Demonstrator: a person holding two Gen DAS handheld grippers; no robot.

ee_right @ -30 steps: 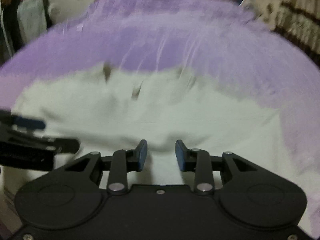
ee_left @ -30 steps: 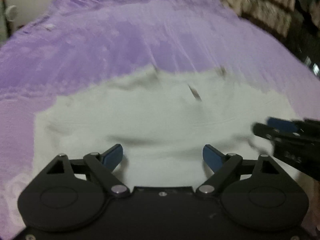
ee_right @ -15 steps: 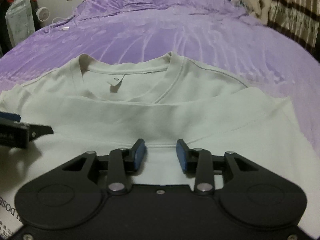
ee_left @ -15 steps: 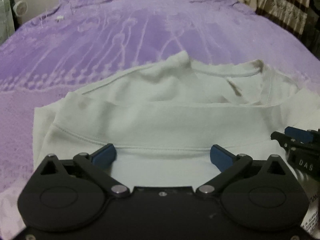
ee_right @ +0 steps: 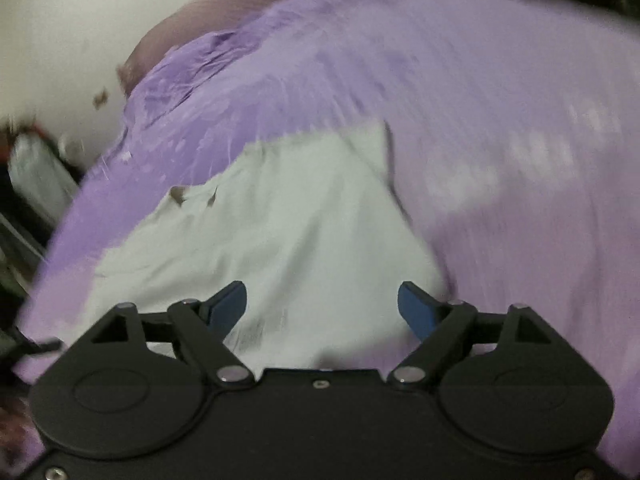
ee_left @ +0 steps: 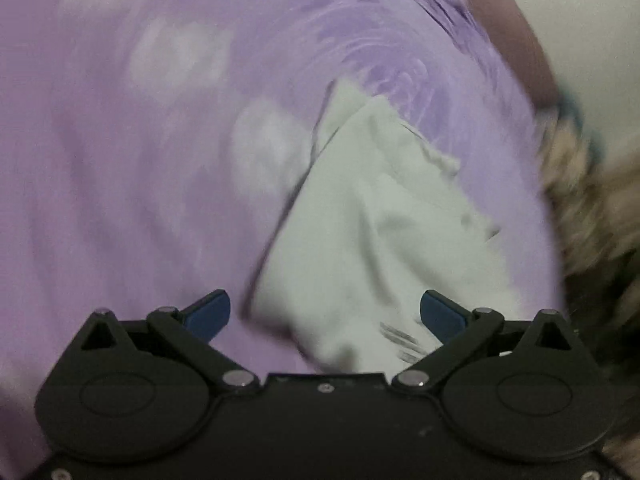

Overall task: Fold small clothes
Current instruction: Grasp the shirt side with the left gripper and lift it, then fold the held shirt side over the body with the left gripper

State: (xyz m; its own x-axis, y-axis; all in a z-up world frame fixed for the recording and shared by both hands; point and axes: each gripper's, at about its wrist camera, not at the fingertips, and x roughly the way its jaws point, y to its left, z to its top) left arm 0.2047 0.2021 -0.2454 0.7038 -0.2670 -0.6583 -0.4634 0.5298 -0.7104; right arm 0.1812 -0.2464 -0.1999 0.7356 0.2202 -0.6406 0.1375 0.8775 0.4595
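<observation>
The white shirt [ee_left: 384,232] lies folded on the purple bed [ee_left: 120,160], well in from its edges, so each side can be reached. The left tool [ee_left: 325,316] stands spread wide over the shirt's near corner, pinching nothing. The right tool [ee_right: 322,308] is opening above the cloth, pads clear, likely having let go so the fold rests flat.
</observation>
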